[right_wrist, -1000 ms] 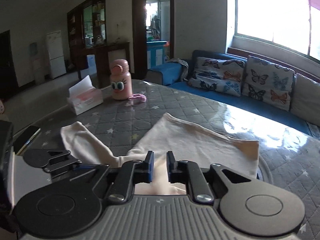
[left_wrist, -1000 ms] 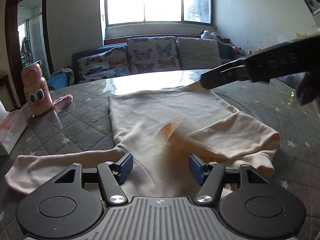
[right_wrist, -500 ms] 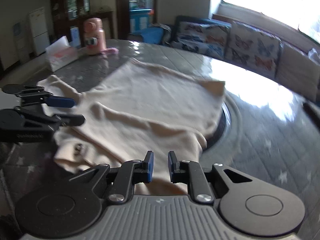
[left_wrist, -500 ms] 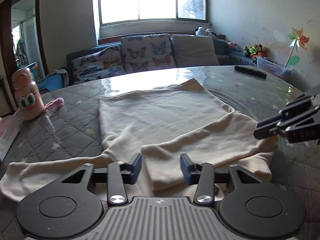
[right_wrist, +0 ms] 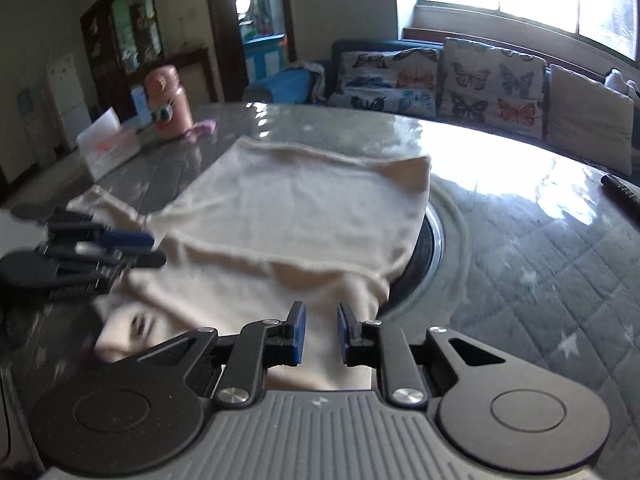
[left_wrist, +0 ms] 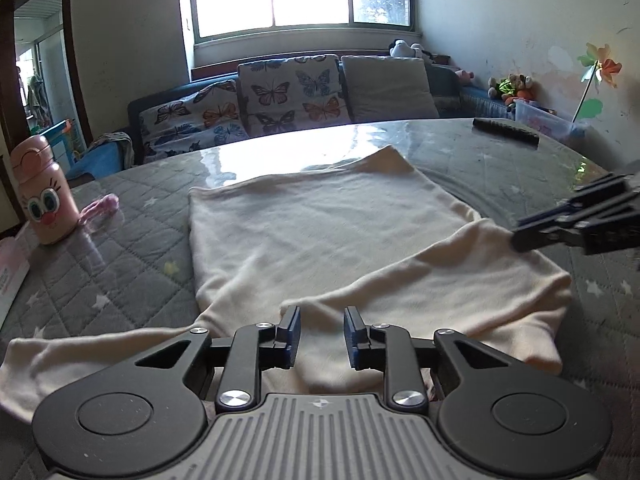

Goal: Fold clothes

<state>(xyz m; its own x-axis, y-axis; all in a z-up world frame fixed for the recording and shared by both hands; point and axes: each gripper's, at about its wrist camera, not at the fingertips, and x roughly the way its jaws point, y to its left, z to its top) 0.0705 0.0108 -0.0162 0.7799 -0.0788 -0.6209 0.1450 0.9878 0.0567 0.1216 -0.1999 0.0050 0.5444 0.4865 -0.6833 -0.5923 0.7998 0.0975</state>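
Note:
A cream long-sleeved top (left_wrist: 320, 232) lies flat on the grey quilted table (left_wrist: 120, 248), hem toward the window. One sleeve (left_wrist: 440, 292) is folded across its near part; the other sleeve (left_wrist: 80, 352) trails out to the left. My left gripper (left_wrist: 321, 334) is open and empty just above the folded sleeve's end. My right gripper (right_wrist: 321, 332) is slightly open and empty over the top's near right side (right_wrist: 280, 240). It also shows at the right of the left wrist view (left_wrist: 520, 236), by the shoulder fold. The left gripper shows at the left of the right wrist view (right_wrist: 148, 248).
A pink cartoon bottle (left_wrist: 44, 192) and a tissue box (right_wrist: 108, 148) stand at the table's left. A black remote (left_wrist: 506, 130) lies at the far right. A round recessed ring (right_wrist: 436, 236) sits under the top's right edge. A sofa with butterfly cushions (left_wrist: 288, 96) is behind.
The right gripper carried the sleeve across the top, let it go and drew back to the right, opening slightly. The left gripper's jaws narrowed but remain open.

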